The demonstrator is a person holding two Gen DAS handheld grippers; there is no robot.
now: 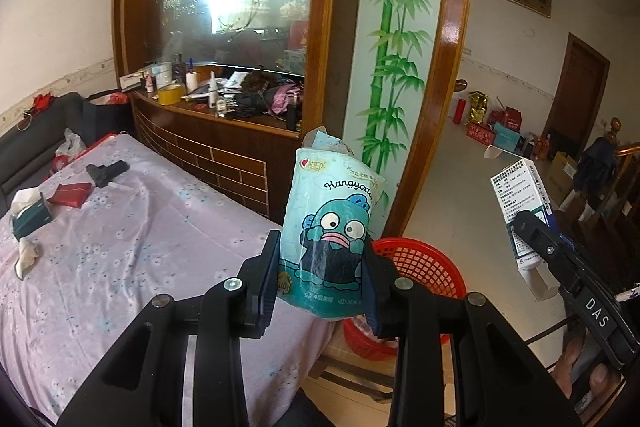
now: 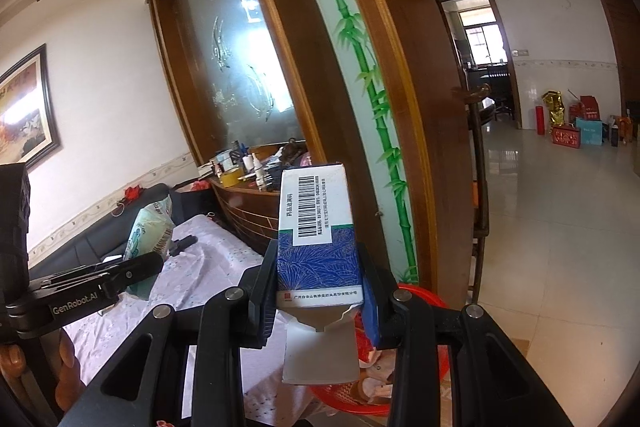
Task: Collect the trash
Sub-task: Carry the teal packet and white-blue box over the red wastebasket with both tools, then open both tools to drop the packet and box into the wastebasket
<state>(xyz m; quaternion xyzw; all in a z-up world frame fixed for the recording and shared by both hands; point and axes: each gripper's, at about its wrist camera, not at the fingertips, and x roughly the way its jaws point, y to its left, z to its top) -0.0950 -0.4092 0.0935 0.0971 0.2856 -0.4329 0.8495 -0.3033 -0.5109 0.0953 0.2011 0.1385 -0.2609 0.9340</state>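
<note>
My left gripper (image 1: 320,267) is shut on a teal tissue pack wrapper (image 1: 332,219) with a cartoon fish, held upright above the bed edge. The red mesh trash basket (image 1: 420,267) stands on the floor just behind and below it. My right gripper (image 2: 320,283) is shut on a white and blue medicine box (image 2: 318,227) with a barcode, held above the basket (image 2: 424,297), which holds some trash. The box also shows in the left wrist view (image 1: 520,203), and the wrapper shows in the right wrist view (image 2: 150,231).
A bed with a lilac floral sheet (image 1: 140,227) carries a red packet (image 1: 72,193), a black object (image 1: 106,171), a green tissue box (image 1: 30,221) and crumpled tissue (image 1: 28,255). A cluttered wooden counter (image 1: 224,107) stands behind. Tiled floor (image 2: 560,247) lies right.
</note>
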